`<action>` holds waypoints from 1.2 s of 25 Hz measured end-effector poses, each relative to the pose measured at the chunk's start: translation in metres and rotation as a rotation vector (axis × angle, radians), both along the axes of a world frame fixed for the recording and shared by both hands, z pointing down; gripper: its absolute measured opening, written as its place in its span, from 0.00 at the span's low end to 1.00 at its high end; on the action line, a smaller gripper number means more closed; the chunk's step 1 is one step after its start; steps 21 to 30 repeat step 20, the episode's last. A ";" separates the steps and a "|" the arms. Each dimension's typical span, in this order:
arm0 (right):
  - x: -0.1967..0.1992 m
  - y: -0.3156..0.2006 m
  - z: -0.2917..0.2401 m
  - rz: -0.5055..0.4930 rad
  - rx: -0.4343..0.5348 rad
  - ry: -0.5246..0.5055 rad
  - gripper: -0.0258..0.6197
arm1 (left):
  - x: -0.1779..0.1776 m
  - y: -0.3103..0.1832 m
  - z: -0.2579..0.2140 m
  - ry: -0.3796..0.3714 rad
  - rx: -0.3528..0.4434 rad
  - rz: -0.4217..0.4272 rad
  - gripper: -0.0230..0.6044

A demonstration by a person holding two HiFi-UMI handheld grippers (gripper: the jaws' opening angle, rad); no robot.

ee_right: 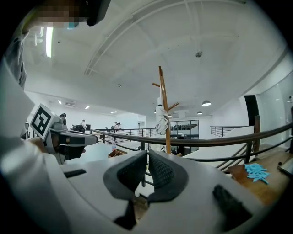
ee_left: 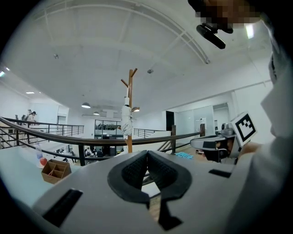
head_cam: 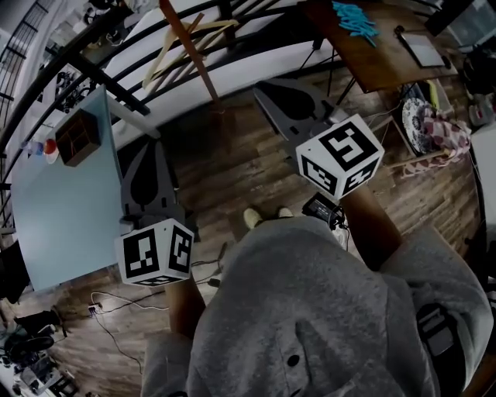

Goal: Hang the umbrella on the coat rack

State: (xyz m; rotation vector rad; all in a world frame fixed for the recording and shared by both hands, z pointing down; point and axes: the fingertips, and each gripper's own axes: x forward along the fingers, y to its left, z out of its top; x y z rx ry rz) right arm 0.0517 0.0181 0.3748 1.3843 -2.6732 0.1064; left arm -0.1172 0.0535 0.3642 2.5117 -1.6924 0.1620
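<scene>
A wooden coat rack (ee_left: 130,109) stands beyond the black railing, straight ahead of both grippers. A white folded umbrella (ee_left: 126,119) hangs against its pole below the upper pegs; in the right gripper view the umbrella (ee_right: 161,123) hangs on the same rack (ee_right: 165,114). From the head view only the rack's brown pole (head_cam: 192,54) shows. My left gripper (ee_left: 147,157) is shut with nothing between its pads. My right gripper (ee_right: 147,155) is shut and empty too. Both are held out level, well short of the rack, the left gripper (head_cam: 146,155) lower left and the right gripper (head_cam: 267,91) upper right.
A black railing (head_cam: 116,46) runs between me and the rack. A pale blue table (head_cam: 62,201) at left bears a wooden box (head_cam: 77,136). A brown table (head_cam: 372,54) at right holds blue pieces (head_cam: 356,19). Cables (head_cam: 116,306) lie on the wooden floor.
</scene>
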 end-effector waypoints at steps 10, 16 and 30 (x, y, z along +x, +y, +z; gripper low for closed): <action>0.009 0.003 0.000 0.016 0.006 -0.006 0.08 | 0.004 0.007 0.005 -0.012 -0.019 -0.015 0.06; 0.002 0.005 0.001 0.011 0.017 0.010 0.08 | 0.001 0.006 0.006 -0.003 -0.022 -0.015 0.06; -0.001 0.004 0.000 0.011 0.016 0.007 0.08 | 0.001 0.005 0.004 -0.004 -0.022 -0.013 0.06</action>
